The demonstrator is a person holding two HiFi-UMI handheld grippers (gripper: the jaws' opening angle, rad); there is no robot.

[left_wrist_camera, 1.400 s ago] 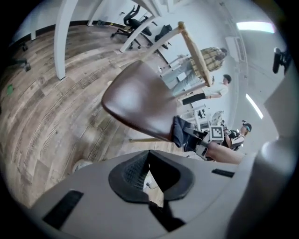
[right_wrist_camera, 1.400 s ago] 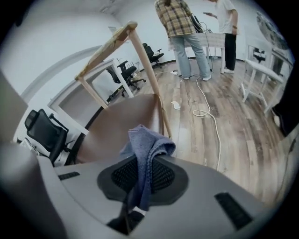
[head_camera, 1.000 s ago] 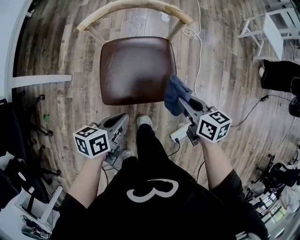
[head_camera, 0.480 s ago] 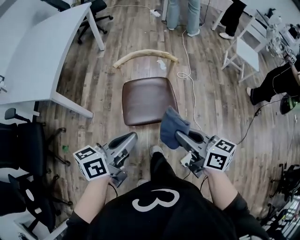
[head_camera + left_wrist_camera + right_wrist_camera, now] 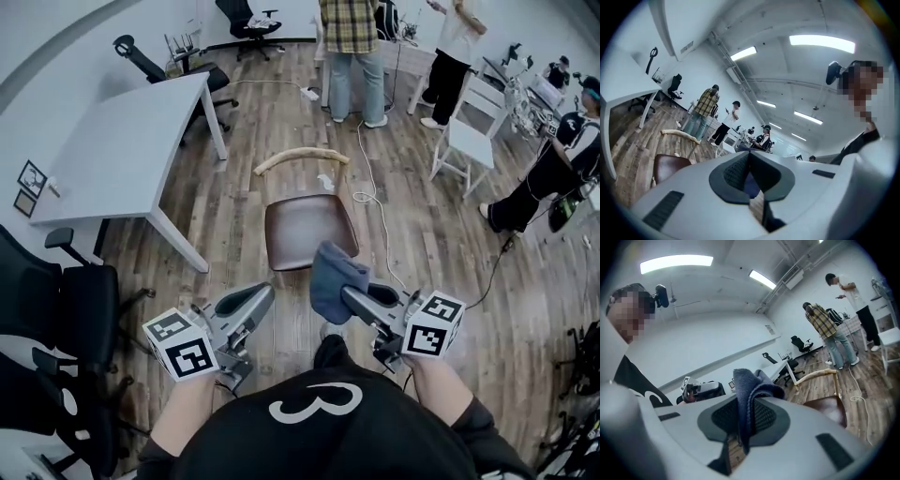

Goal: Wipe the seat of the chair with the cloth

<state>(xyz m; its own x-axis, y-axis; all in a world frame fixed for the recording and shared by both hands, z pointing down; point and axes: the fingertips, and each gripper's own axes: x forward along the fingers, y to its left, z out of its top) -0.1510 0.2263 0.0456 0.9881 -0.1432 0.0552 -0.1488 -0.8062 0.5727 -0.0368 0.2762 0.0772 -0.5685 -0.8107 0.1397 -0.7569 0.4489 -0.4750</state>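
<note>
The chair stands ahead on the wooden floor, with a dark brown seat (image 5: 307,230) and a curved pale wood backrest (image 5: 300,157). My right gripper (image 5: 347,294) is shut on a blue cloth (image 5: 336,274), held up in the air short of the seat's near edge. In the right gripper view the cloth (image 5: 751,386) sticks up from between the jaws, with the seat (image 5: 830,409) beyond. My left gripper (image 5: 263,292) is shut and holds nothing, level with the right one. The left gripper view shows its jaws together (image 5: 749,172) and the seat (image 5: 667,167) off to the left.
A white table (image 5: 122,150) stands to the left of the chair, and black office chairs (image 5: 56,309) are at the near left. A white cable (image 5: 370,197) lies beside the chair. People (image 5: 352,56) stand at the back, near a white chair (image 5: 464,141).
The view has pulled back and up, so the chair is now smaller and farther away. Both grippers have come away from the seat. The cloth stays in the right gripper.
</note>
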